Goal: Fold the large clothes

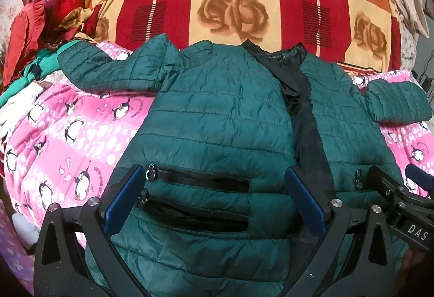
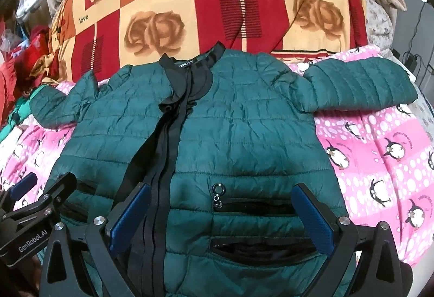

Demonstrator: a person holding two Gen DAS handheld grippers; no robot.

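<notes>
Green jacket point(image 1: 222, 112) lies flat on bed point(image 1: 67, 134); left tongs point(image 1: 214, 188) and right tongs point(image 2: 222, 205) gape wide, empty, over the hem.

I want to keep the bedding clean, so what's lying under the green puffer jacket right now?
The green puffer jacket lies flat on a pink penguin-print blanket. What sits directly beneath its body is covered.

Soft even daylight, no glare; strong fisheye bending, dark vignette corners, slight softness.

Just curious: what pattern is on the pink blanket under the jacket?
Penguins and white dots on the pink blanket, clearest in the right wrist view.
</notes>
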